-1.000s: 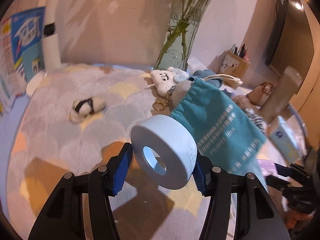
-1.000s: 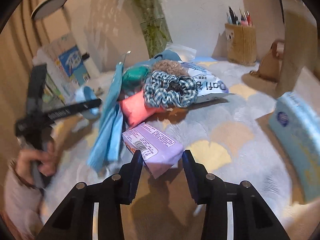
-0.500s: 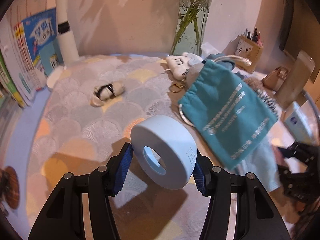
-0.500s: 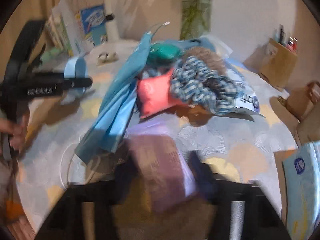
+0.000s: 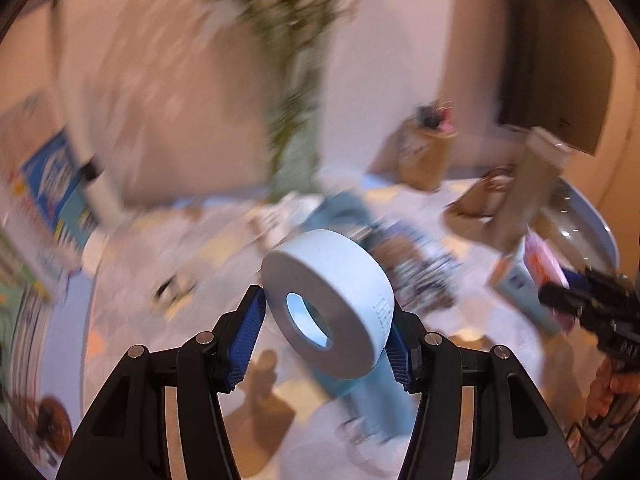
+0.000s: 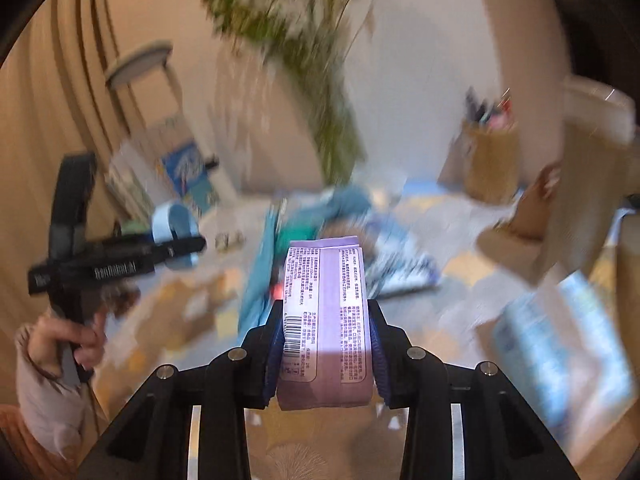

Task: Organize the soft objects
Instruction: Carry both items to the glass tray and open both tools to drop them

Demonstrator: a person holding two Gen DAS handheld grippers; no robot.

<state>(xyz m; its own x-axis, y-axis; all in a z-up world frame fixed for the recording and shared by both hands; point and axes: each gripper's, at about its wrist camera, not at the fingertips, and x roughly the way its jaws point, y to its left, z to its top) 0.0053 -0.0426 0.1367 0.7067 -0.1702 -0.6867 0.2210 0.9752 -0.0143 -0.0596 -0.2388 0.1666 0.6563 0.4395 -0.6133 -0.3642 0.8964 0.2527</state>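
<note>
Progress is midway imo: left hand-held gripper (image 5: pixel 326 334) is clamped on the pale blue tape roll (image 5: pixel 328 304), right hand-held gripper (image 6: pixel 324 344) squeezes the purple tissue pack (image 6: pixel 324 320), both lifted off the table (image 6: pixel 460 280). Blurry pile of soft stuff (image 6: pixel 320 216) w/ teal pouch not sorted yet.

Two grippers: left gripper (image 5: pixel 326 334), right gripper (image 6: pixel 324 344). One pale blue tape roll (image 5: pixel 332 304), one lilac tissue packet (image 6: pixel 324 320). One pen holder (image 6: pixel 490 160), one leafy vase (image 5: pixel 296 164).

Black left claw (image 5: pixel 326 336) and right claw (image 6: pixel 324 354), blue ribbed pads (image 5: pixel 245 340), silver screws, pale sleeve.
</note>
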